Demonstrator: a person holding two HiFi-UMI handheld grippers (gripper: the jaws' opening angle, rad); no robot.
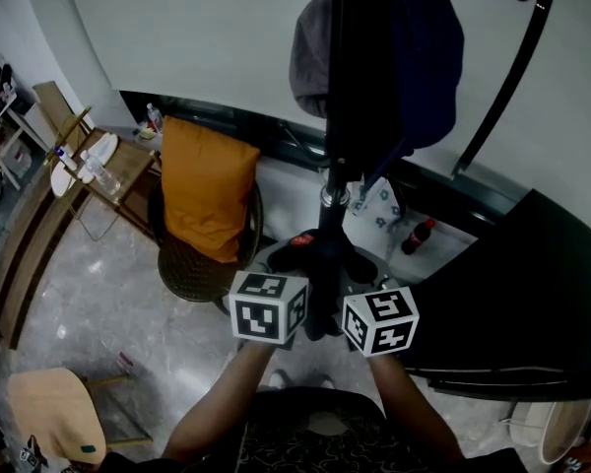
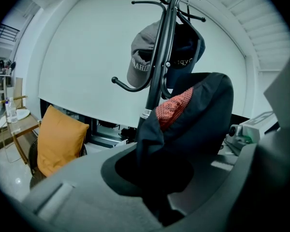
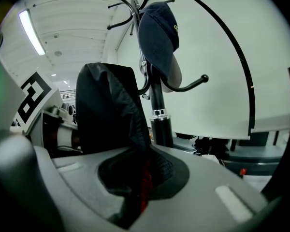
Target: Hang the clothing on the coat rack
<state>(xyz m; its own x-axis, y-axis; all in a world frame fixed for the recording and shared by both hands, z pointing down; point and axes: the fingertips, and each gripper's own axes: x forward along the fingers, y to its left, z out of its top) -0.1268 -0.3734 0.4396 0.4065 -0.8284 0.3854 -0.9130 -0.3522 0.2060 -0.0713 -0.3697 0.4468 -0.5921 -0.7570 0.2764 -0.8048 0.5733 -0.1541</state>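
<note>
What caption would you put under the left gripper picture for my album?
Left claw clamped on a dark garment with red mesh lining, facing the coat rack where a gray cap hangs.

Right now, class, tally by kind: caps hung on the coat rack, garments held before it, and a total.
Caps on the black metal coat rack: 2 (grey fabric cap, navy fabric cap)
Black garment with red mesh lining: 1
Total: 3

Grey left gripper (image 2: 154, 175) and right gripper (image 3: 135, 180) bear black-and-white marker cubes (image 1: 268, 306).
</note>
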